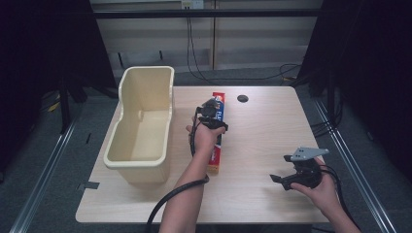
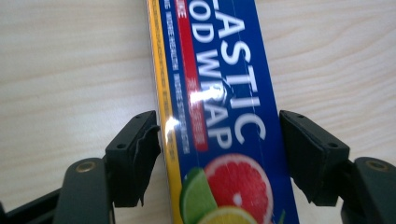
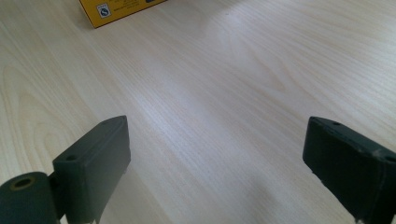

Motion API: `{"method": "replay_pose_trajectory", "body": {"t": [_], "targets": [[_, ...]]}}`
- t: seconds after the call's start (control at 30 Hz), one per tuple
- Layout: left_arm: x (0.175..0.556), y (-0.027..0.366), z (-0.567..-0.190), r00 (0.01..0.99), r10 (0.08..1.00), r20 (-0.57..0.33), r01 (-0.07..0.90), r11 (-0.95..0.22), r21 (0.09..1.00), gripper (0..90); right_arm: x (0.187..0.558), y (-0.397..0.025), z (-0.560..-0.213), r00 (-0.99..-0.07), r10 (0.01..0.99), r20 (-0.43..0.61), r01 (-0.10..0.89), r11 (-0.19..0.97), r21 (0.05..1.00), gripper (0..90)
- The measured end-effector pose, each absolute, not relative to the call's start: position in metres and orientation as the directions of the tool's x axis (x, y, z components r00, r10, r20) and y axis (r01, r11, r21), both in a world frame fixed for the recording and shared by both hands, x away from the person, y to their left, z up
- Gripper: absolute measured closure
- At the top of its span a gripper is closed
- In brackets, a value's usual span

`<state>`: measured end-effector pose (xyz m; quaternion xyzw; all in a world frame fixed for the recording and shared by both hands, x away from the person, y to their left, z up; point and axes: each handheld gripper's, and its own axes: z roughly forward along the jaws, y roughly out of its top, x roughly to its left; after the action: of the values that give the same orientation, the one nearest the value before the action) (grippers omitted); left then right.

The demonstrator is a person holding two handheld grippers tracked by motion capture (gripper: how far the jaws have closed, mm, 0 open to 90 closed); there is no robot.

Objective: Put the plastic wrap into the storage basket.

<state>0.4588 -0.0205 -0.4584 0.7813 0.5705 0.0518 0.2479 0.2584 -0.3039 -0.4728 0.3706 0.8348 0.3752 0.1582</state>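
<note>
The plastic wrap box (image 1: 217, 131) lies flat on the counter (image 1: 262, 131), its long side running away from the person, just right of the cream plastic bin (image 1: 141, 127). Its blue face with white lettering shows in the left gripper view (image 2: 224, 107), where the first letter of the top word is cut off by the frame; a yellow strip runs down one long edge, and a grapefruit half, a lime and a lemon are printed at the near end. In the high view the person's hand covers the middle of the box, so only its far end and its near end can be seen.

The left gripper (image 1: 212, 112) sits over the box with its jaws spread to either side of it (image 2: 219, 154). One jaw is at the yellow edge, seemingly touching it, and the other stands a little clear of the blue edge; the box is straddled, not clamped.

The right gripper (image 1: 286, 175) is held near the front right of the counter, well apart from the box, with its grey three-cornered plate on top. Its jaws stand wide (image 3: 215, 158) with bare wood between them. A yellow corner of the box (image 3: 116, 9) shows at the top edge of that view, mostly cut off.

The bin is open-topped and looks empty, though its near inner wall is hidden. A small dark round hole (image 1: 242, 98) sits in the counter beyond the box.
</note>
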Motion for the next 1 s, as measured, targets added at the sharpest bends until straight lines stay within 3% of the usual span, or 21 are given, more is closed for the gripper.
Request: {"method": "replay_pose_trajectory", "body": {"t": [0.37, 0.5, 1.0], "targets": [[0.471, -0.026, -0.456, 0.291, 0.939, -0.182, 0.902, -0.206, 0.379, 36.5, 0.258, -0.306, -0.473, -0.672, 0.741, 0.017, 0.502, 0.438, 0.746, 7.8], [0.470, -0.029, -0.450, 0.307, 0.944, -0.123, 0.914, -0.256, 0.316, 40.7, 0.259, -0.306, -0.472, -0.673, 0.740, 0.021, 0.501, 0.434, 0.749, 7.7], [0.461, -0.018, -0.403, 0.355, 0.916, -0.187, 0.918, -0.304, 0.254, 41.4, 0.259, -0.303, -0.472, -0.685, 0.728, 0.029, 0.491, 0.431, 0.757, 4.3]]}}
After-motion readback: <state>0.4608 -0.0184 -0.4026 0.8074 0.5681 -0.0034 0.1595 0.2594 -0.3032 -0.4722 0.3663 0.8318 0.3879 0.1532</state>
